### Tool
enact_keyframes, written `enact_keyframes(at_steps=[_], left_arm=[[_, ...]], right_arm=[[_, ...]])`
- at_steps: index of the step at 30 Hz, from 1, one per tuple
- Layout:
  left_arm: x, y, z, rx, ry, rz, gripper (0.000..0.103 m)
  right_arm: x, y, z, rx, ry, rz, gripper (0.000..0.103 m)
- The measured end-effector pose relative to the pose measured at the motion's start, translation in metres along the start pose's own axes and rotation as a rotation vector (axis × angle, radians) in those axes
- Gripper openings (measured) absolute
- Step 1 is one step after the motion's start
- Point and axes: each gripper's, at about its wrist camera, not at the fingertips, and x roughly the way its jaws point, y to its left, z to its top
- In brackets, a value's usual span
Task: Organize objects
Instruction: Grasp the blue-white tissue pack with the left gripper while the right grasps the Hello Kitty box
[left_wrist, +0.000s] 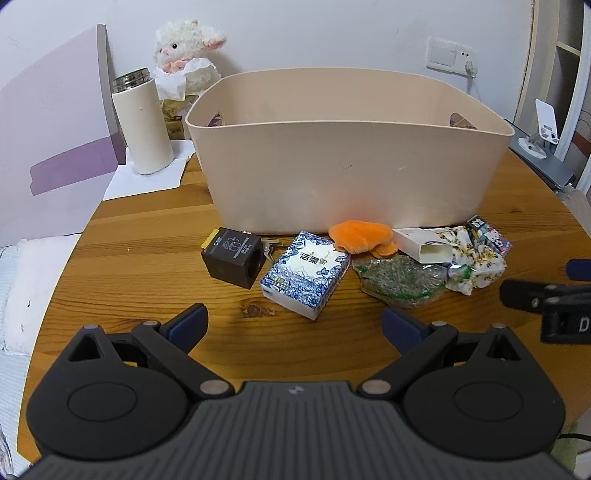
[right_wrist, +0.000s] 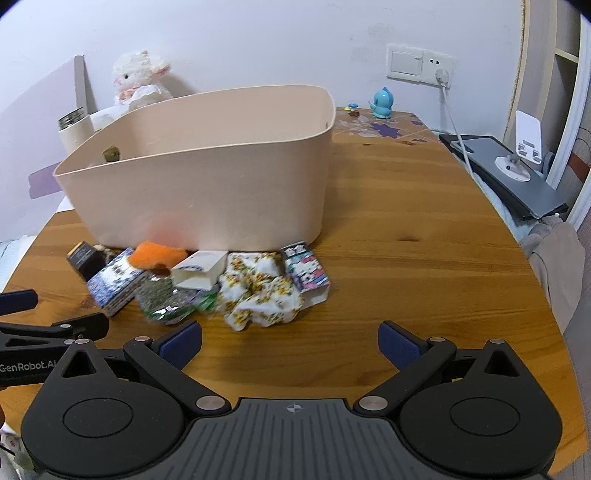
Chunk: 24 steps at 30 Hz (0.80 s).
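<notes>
A beige bin (left_wrist: 347, 173) stands toward the middle of the wooden counter (right_wrist: 424, 258), and the clutter lies in a row along its near wall. From the counter's left edge inward: a black box (left_wrist: 232, 258), a blue-and-white tissue pack (left_wrist: 304, 275), an orange cloth (left_wrist: 360, 236) touching the bin, a green foil packet (left_wrist: 400, 280), a white carton (left_wrist: 421, 243), a crumpled floral cloth (right_wrist: 260, 295) and a cartoon-printed packet (right_wrist: 304, 271). The left gripper (left_wrist: 295, 325) hangs released above the counter's near edge, just short of the tissue pack, grasping nothing. The right gripper (right_wrist: 290, 343) is likewise spread wide and empty, near the floral cloth. A white flask (left_wrist: 142, 125) stands at the far left corner.
</notes>
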Motion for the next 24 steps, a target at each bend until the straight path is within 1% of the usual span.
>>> enact_keyframes(at_steps=[4, 11, 13, 18, 24], left_arm=[[0.010, 0.002, 0.003, -0.005, 0.008, -0.001, 0.101], [0.029, 0.005, 0.007, -0.016, 0.022, 0.008, 0.101], [0.034, 0.006, 0.008, -0.018, 0.027, 0.012, 0.101], [0.048, 0.008, 0.009, -0.026, 0.047, 0.011, 0.101], [0.060, 0.008, 0.011, -0.026, 0.054, 0.010, 0.101]], right_arm=[[0.008, -0.005, 0.005, -0.010, -0.004, -0.021, 0.103], [0.028, -0.013, 0.011, -0.007, 0.011, -0.022, 0.102], [0.033, -0.017, 0.013, 0.001, 0.012, -0.024, 0.100], [0.045, -0.027, 0.022, 0.011, 0.008, -0.032, 0.096], [0.064, -0.037, 0.032, -0.003, 0.024, -0.051, 0.092]])
